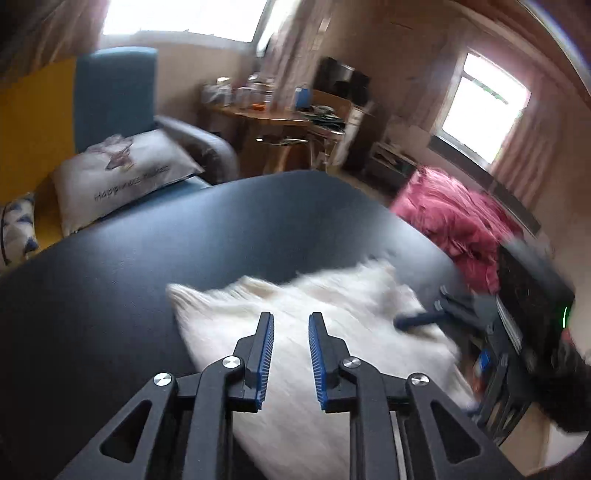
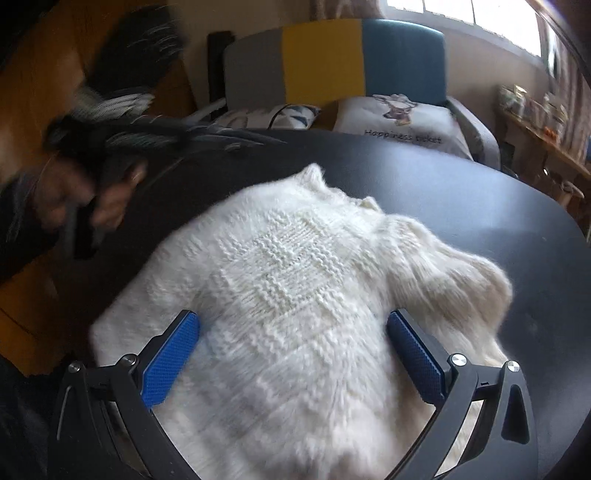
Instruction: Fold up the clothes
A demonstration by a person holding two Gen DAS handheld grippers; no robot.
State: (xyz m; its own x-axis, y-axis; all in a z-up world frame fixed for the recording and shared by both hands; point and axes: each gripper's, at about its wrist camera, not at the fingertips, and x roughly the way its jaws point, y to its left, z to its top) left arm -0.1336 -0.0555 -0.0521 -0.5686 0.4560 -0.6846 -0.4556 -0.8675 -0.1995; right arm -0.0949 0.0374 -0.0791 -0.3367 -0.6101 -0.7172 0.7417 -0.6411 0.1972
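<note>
1. A white cushion (image 2: 402, 122) is lying far ahead of the right claw, beyond the dark table, and is showing the words "Happiness ticket" in dark script under a printed deer's head.
2. The same cushion (image 1: 122, 173) is sitting ahead and left of the left claw, its line blurring after "Happiness".

Ahead of the jaws, a dark round table (image 1: 155, 258). Beyond it, left of the jaws, a yellow-and-blue sofa (image 1: 110, 92) with a printed white pillow (image 1: 122, 173) and a patterned cushion (image 1: 16, 225). Farther ahead, a cluttered wooden desk (image 1: 280, 114) under a bright window (image 1: 181, 18) with pinkish curtains. Right of the jaws, pink bedding (image 1: 454, 218) below a second window (image 1: 484, 107).
</note>
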